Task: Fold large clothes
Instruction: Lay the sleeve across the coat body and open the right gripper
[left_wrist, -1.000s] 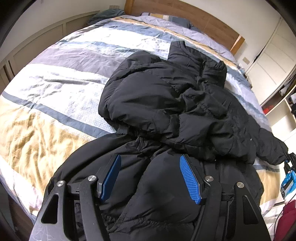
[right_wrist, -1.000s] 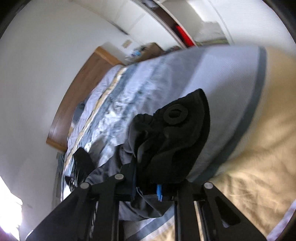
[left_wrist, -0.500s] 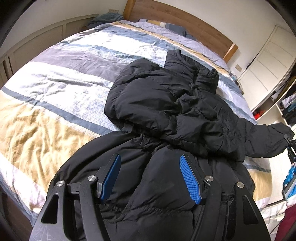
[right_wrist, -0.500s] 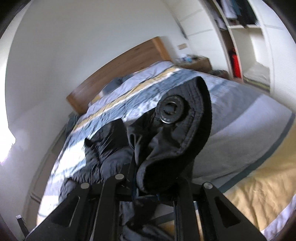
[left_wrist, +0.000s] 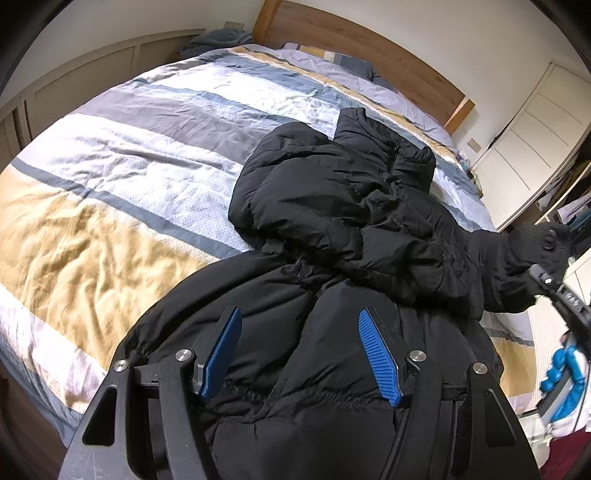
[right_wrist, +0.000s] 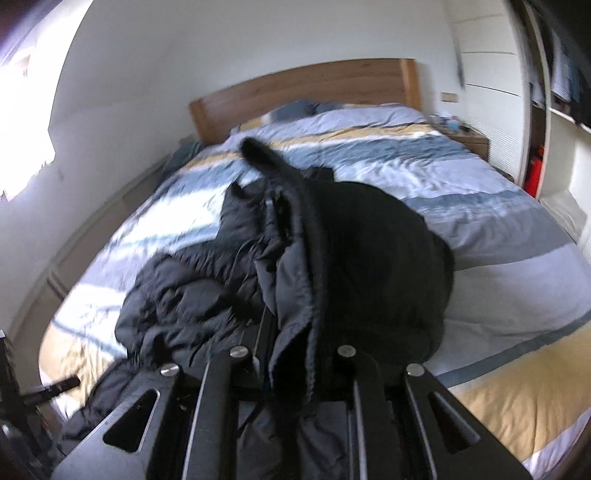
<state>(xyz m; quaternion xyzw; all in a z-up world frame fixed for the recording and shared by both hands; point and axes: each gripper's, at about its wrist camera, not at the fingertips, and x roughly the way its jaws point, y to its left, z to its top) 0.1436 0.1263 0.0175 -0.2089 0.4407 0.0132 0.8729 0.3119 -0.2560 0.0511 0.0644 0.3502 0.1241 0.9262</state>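
Clearly the puffy black jacket (left_wrist: 332, 206) is soft and slippery. Right gripper (right_wrist: 291, 350) clamps its sleeve cuff (right_wrist: 369, 266); left gripper (left_wrist: 301, 354) gapes, empty.

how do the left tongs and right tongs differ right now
The left tongs stand open, blue pads apart above the black puffer jacket; the right tongs are shut on the jacket's sleeve cuff.
The left tongs hang over the jacket's near hem; the right tongs lift the sleeve out past the bed's side.
Both point down toward the same jacket.
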